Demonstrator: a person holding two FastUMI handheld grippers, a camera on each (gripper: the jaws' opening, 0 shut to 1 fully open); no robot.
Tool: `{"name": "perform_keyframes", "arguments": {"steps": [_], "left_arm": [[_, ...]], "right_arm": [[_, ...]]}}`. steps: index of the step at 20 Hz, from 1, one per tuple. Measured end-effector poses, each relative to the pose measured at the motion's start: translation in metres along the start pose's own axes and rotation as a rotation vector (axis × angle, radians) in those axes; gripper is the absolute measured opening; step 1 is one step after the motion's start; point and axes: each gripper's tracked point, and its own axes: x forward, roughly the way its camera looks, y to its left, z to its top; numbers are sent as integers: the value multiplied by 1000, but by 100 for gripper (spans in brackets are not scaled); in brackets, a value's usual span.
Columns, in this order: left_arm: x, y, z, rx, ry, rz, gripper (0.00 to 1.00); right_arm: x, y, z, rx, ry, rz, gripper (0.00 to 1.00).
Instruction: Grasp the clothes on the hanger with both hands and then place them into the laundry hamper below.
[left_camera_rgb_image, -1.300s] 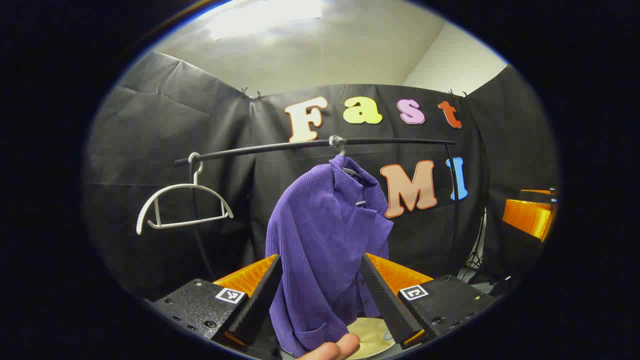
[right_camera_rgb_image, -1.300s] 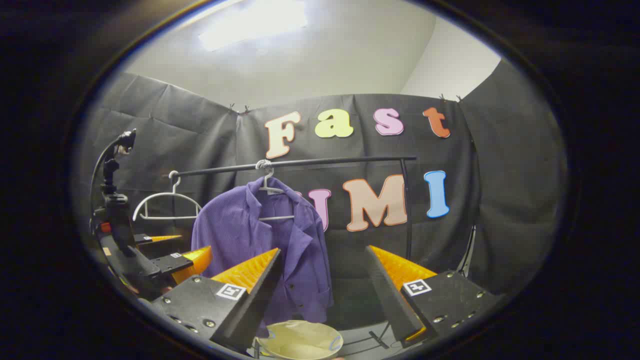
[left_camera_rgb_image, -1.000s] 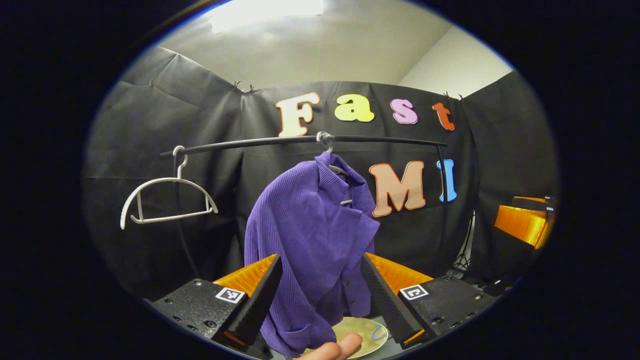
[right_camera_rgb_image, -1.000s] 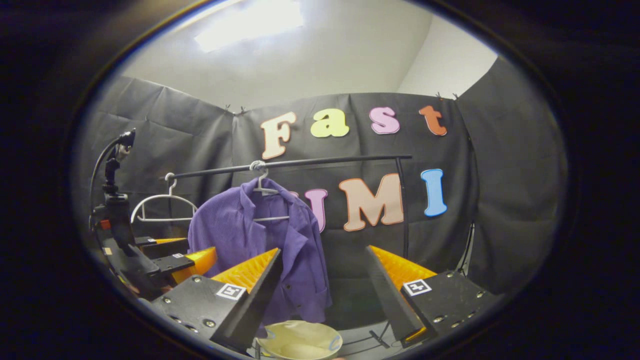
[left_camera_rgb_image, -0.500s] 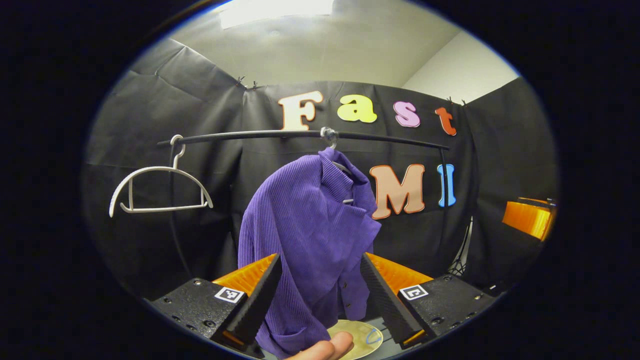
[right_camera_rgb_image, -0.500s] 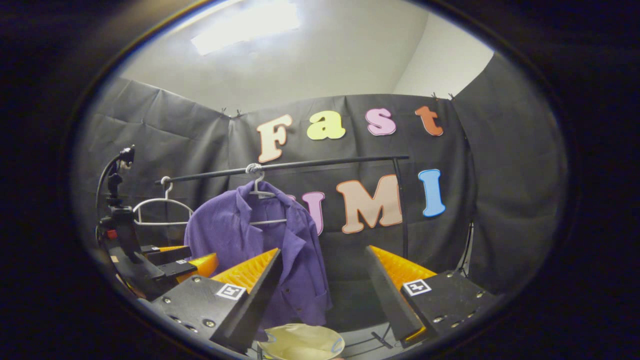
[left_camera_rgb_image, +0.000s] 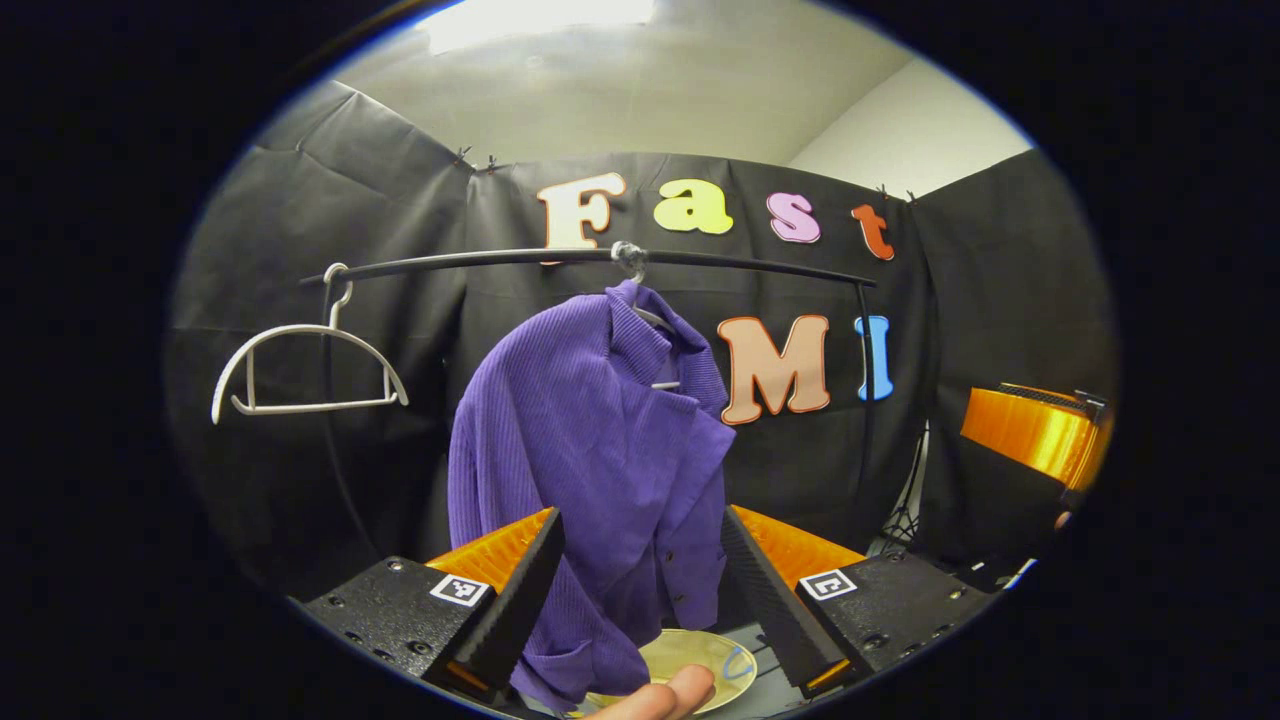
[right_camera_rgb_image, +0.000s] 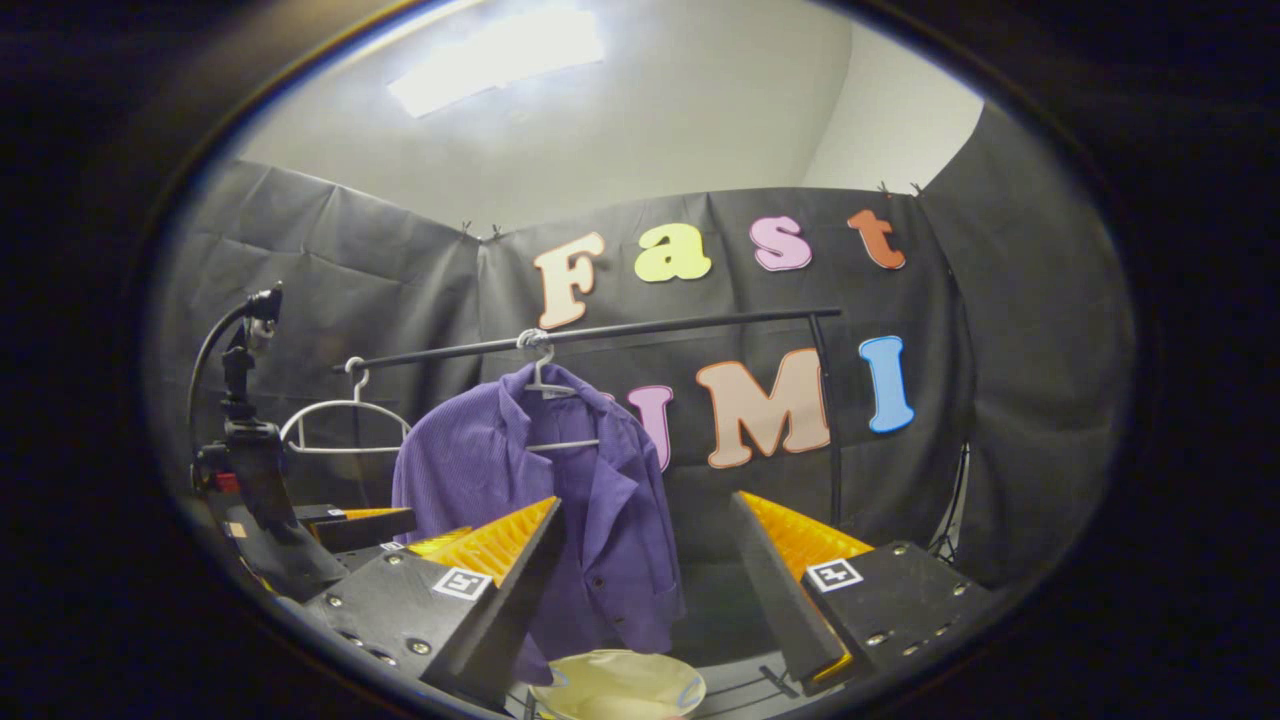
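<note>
Purple shirt (left_camera_rgb_image: 590, 440) hangs on hanger (right_camera_rgb_image: 548, 385) from rail (left_camera_rgb_image: 480, 260), above hamper (right_camera_rgb_image: 620, 685); left gripper (left_camera_rgb_image: 640, 600) and right gripper (right_camera_rgb_image: 650, 590) both wide open, empty, short of the cloth.

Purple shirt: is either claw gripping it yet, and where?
Nothing held. Left claw and right claw are both open, short of the purple shirt, which hangs on its hanger.

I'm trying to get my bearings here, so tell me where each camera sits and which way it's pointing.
Left gripper view: rides on the left hand-held gripper, facing the purple shirt hanging from the rail; own open fingers and a fingertip show.
Right gripper view: rides on the right hand-held gripper, farther back and right of the shirt; own open fingers show.
Shared: shirt, rail, empty white hanger, laundry hamper.
</note>
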Motion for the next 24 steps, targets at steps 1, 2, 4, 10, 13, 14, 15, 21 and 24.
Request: {"name": "perform_keyframes", "arguments": {"steps": [1, 2, 4, 10, 13, 14, 15, 21, 24], "left_arm": [[1, -3, 0, -1, 0, -2, 99], [1, -5, -1, -1, 3, -1, 99], [3, -12, -1, -4, 10, -5, 99], [6, -21, 5, -6, -5, 9, 97], [12, -27, 3, -1, -2, 6, 99], [15, -30, 3, -5, -7, 8, 99], [21, -32, 2, -10, -10, 11, 99], [57, -44, -26, 18, 22, 69, 99], [73, -45, -30, 53, 17, 100, 97]], "right_arm": [[-2, 3, -2, -1, 6, 14, 98], [-3, 5, -4, -5, 12, 23, 98], [-8, 4, -4, -13, 18, 27, 98], [-13, -5, -2, 9, 9, 30, 98], [-12, -13, -2, 16, 6, 18, 98], [-12, -16, -3, 15, 8, 17, 98], [-9, -16, -5, 11, 8, 16, 98], [4, -43, -22, -35, 30, -45, 98], [28, -53, -36, -47, 55, -64, 98]]}}
